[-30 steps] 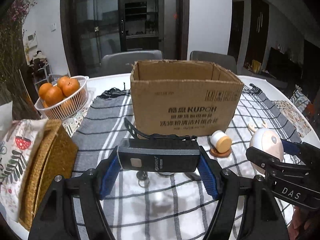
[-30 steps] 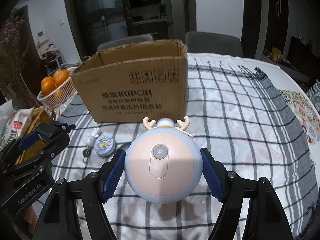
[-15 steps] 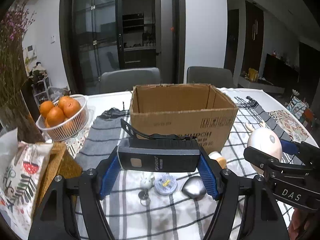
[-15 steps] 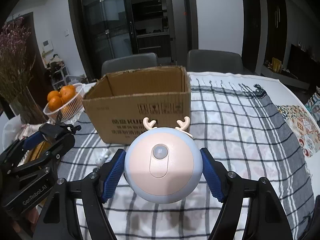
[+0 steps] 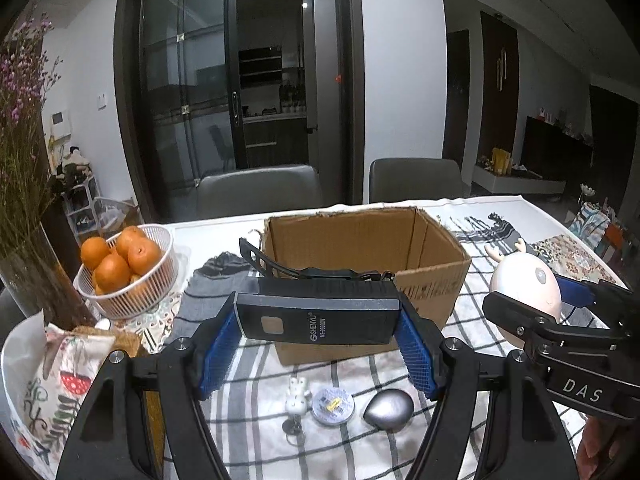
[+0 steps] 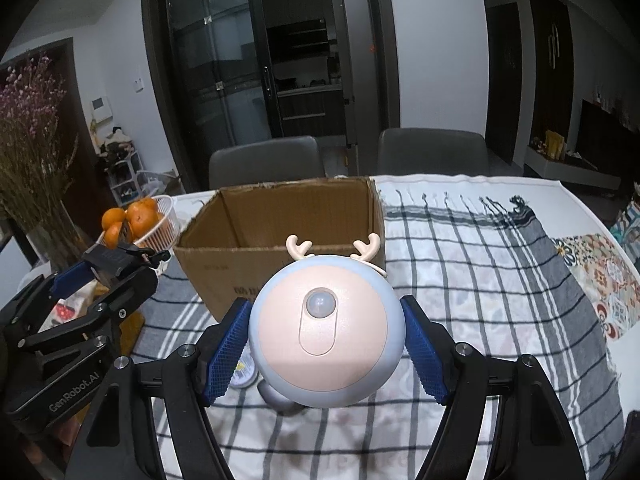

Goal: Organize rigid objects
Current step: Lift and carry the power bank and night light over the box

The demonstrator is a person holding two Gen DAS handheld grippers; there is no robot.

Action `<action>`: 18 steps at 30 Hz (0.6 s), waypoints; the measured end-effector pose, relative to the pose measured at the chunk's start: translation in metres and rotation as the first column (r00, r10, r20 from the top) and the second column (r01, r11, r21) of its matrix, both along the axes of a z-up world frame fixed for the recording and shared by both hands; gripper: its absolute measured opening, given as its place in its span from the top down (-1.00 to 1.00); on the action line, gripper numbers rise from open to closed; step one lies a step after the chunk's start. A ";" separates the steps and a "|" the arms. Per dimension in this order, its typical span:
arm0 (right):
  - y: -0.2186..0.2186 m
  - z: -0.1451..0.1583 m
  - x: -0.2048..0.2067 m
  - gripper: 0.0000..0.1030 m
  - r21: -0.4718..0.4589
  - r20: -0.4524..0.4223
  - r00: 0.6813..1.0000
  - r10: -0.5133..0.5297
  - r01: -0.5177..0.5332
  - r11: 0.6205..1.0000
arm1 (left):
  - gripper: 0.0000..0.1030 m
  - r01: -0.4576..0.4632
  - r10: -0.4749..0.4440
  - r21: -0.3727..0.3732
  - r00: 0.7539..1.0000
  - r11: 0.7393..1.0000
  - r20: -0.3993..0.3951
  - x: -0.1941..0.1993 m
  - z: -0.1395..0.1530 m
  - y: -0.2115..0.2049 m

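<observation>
A black flashlight point(image 5: 318, 317) was pinched crosswise in the left gripper point(image 5: 318, 344) jaws and a round deer lamp point(image 6: 325, 334) in the right gripper point(image 6: 325, 354) jaws, both held above the tabletop point(image 6: 500, 312) just short of the open cardboard box point(image 5: 366, 240) ahead.

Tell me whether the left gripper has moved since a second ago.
Yes. The left gripper, clamped on the black flashlight, has risen: the cardboard box now sits lower in its view, open top showing, and small table items appear beneath.
</observation>
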State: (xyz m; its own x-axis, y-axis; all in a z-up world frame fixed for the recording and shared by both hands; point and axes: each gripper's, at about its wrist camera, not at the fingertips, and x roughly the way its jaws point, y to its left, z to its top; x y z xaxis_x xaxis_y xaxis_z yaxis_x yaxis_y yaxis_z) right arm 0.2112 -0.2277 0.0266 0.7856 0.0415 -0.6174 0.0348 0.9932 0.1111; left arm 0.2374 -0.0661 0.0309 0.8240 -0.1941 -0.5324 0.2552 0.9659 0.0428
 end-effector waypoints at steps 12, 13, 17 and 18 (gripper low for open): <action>0.001 0.021 0.014 -0.45 -0.005 0.044 0.999 0.013 -0.013 1.000 | -0.40 0.007 -0.008 0.026 0.999 1.000 0.053 0.015 0.021 -0.005; 0.001 0.022 0.015 -0.45 -0.006 0.047 0.999 0.014 -0.013 1.000 | -0.40 0.008 -0.009 0.028 0.998 1.000 0.054 0.016 0.022 -0.006; 0.001 0.028 0.025 -0.45 -0.010 0.038 0.999 0.027 -0.027 1.000 | -0.40 0.023 -0.026 0.047 0.998 0.999 0.051 0.027 0.026 -0.011; 0.001 0.031 0.029 -0.45 -0.016 0.040 0.999 0.036 -0.036 0.999 | -0.40 0.030 -0.033 0.056 0.998 0.998 0.047 0.031 0.028 -0.013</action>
